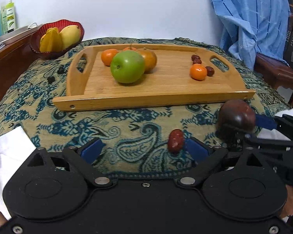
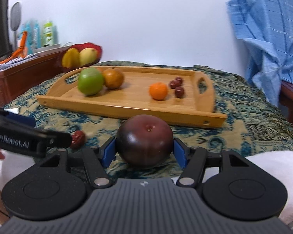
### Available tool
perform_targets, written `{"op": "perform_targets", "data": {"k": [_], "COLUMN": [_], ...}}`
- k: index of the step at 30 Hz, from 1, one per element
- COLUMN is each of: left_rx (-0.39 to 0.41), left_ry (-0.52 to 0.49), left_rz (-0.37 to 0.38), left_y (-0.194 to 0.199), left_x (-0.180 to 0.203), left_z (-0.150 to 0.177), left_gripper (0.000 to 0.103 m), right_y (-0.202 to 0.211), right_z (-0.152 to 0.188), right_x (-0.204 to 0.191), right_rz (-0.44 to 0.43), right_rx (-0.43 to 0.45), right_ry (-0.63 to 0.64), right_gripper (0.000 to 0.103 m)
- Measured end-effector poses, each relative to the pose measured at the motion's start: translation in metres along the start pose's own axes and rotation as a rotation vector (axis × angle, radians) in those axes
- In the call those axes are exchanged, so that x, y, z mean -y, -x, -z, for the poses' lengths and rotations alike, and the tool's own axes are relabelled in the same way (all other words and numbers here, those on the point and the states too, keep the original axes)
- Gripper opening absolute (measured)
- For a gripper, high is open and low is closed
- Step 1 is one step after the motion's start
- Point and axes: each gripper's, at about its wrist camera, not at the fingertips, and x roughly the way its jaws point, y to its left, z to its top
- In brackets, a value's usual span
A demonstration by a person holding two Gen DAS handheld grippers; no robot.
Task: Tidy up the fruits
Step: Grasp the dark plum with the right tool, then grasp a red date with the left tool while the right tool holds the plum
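The right gripper (image 2: 144, 149) is clamping a dark purple plum (image 2: 144, 139) between its blue pads, just above the paisley cloth (image 1: 127, 124) covering the tabletop and in front of the wooden tray (image 1: 158, 99). The left gripper (image 1: 144, 149) is standing wide open with nothing held, a small red jujube (image 1: 175, 140) lying on the cloth just inside its right finger. On the tray a green apple (image 1: 127, 66) is sitting against 2 oranges, with a mandarin (image 1: 198, 72) and 3 jujubes resting near the right handle. A red bowl (image 1: 41, 47) behind is holding a starfruit and a mango.
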Motion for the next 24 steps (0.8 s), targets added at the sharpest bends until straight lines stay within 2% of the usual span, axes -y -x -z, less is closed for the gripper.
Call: {"op": "perform_targets", "data": {"k": [6,12,14,24], "left_rx": [-0.003,0.000,-0.005,-0.006], "left_ry": [-0.013,0.002,0.002,0.007], "left_rz": [0.037,0.042,0.041,0.026], "left_y": [-0.005,-0.011,-0.012,-0.015], "left_x": [0.016,0.022,0.024,0.026], "left_z": [0.001,0.002,0.003,0.004], "left_gripper": [0.076,0.058,0.047,0.040], "right_y": [0.001,0.002,0.002,0.000], "right_z": [0.001,0.001,0.000,0.001], "right_x": [0.007,0.007,0.008,0.004], "right_rz": [0.029,0.053,0.052,0.048], "right_rx": [0.010,0.023,0.026,0.025], "right_ry": [-0.023,-0.019,-0.029,-0.021], "right_gripper": [0.065,0.065,0.065,0.065]}}
